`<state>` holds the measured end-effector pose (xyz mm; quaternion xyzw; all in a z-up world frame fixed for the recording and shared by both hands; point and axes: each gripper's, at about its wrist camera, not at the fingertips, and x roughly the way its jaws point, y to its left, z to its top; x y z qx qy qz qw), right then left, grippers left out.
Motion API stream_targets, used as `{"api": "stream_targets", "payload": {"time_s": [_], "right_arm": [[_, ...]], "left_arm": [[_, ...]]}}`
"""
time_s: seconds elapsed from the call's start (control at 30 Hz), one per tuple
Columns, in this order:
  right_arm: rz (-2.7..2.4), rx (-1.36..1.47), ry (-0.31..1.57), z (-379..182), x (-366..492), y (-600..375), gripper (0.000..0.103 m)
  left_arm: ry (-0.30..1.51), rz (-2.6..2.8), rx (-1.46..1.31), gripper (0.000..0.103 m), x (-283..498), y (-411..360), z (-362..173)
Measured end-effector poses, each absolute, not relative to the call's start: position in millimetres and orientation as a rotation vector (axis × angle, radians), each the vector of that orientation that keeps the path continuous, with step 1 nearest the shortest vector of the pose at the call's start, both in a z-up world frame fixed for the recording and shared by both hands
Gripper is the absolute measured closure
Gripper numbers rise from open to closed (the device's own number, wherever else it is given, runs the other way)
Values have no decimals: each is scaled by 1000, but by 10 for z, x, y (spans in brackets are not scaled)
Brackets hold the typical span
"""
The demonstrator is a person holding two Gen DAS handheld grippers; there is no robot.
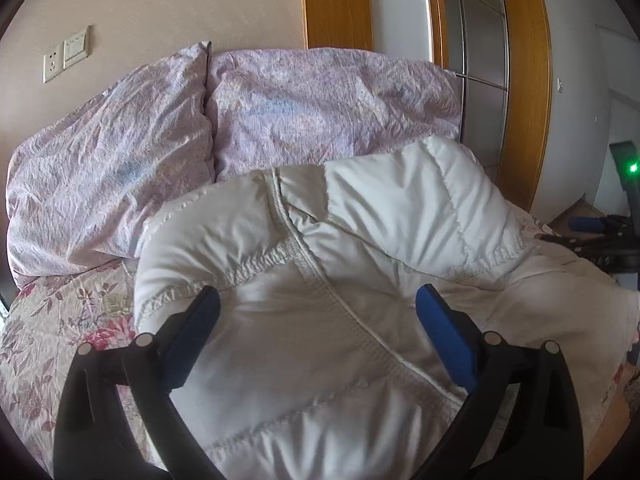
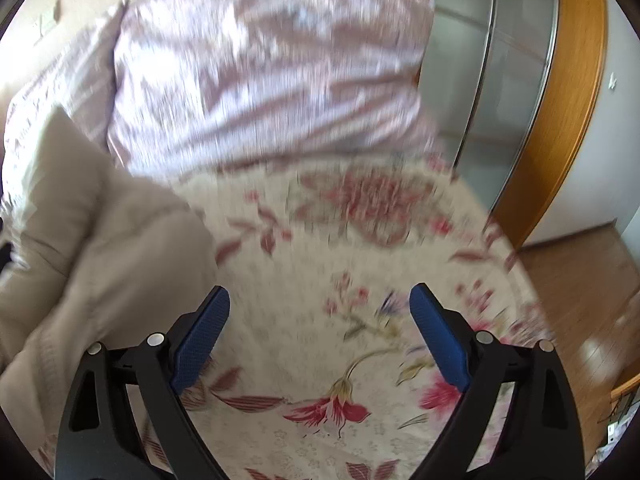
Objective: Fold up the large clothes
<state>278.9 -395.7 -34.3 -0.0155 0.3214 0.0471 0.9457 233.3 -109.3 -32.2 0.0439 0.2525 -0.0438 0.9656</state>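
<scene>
Right wrist view motion-blurred: pillow (image 2: 272, 76) and floral sheet (image 2: 360, 280) smeared; white jacket (image 2: 100, 240) cut off at left edge (shape unreadable).

Daylight, bright and soft, no hard shadows. Left wrist view sharp; white jacket (image 1: 320, 300) near blown out at its upper right fold, soft shading in creases. Right wrist view heavy motion blur over pillow (image 2: 272, 80) and bed (image 2: 360, 240); fingers (image 2: 200, 340) stay sharp. Glare patches on floor (image 2: 592, 320). Fisheye bending, dark vignette corners in both.
</scene>
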Motion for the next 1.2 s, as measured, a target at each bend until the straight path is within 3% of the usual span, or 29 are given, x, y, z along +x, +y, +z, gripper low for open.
{"api": "stream_targets", "payload": {"time_s": [0.17, 0.33, 0.43, 0.6, 0.8, 1.2], "right_arm": [[212, -8, 459, 340, 2448, -3672, 9], [402, -83, 458, 444, 2440, -2965, 14], [460, -122, 477, 375, 2502, -2606, 26], [471, -135, 531, 187, 2686, -2326, 57], [391, -111, 646, -211, 2898, -2530, 79], [438, 24, 710, -645, 3162, -2714, 82]], "left_arm": [[486, -49, 74, 4, 2242, -871, -112], [494, -7, 31, 4, 2288, -650, -38], [500, 4, 11, 4, 2309, -553, -18], [509, 22, 21, 4, 2378, -456, -34], [540, 38, 40, 4, 2510, -416, -183], [630, -12, -5, 4, 2751, -445, -429]]}}
